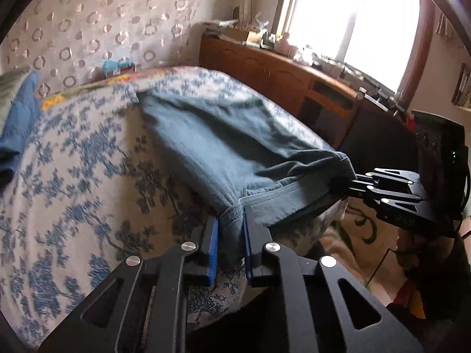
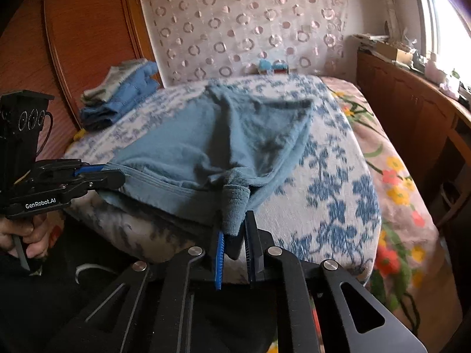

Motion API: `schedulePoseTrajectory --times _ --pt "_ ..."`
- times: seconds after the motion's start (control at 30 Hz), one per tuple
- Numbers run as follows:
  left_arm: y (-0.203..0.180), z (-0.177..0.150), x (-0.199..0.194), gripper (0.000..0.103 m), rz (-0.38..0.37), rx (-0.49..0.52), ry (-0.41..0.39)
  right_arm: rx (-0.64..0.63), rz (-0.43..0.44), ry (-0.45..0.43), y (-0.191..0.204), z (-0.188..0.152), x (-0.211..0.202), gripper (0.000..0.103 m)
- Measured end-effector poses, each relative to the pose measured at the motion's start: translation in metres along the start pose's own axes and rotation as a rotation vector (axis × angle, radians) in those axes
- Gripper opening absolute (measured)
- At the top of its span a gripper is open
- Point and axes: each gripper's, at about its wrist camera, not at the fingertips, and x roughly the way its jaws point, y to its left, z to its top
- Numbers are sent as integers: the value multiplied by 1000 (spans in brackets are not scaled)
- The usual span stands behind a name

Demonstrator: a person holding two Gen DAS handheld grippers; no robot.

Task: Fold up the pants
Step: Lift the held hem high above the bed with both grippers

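Pinching pants waistband: left tool | right tool | label "GenRobot.AI"

Bed ahead of the jaws, covered by a white spread with blue floral print; a pink flowered blanket hangs down its side, right of the right jaws. Far wall beyond the jaws: headboard panel in pale fabric with shiny ring pattern. Stack of folded blue and grey bedding up left, against an orange-brown wooden wardrobe. Long brown wooden cabinet runs along the window side, top cluttered with small items. Bright overexposed window up right. Patterned floor low right in the left view.
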Motion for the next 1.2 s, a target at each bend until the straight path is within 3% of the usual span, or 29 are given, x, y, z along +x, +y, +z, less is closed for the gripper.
schedulePoseTrajectory --times 0.37,0.63,0.9,1.2 --pt "2 35 -82 14 -15 19 -192 -87 45 -164 29 48 -51 9" --pt "10 60 -136 14 39 38 -322 -155 98 -287 55 87 -87 9" --pt "21 68 -174 14 65 40 -414 -208 107 -358 68 109 -104 9" --pt "39 74 -170 14 105 28 -426 -236 123 -378 65 107 -79 9"
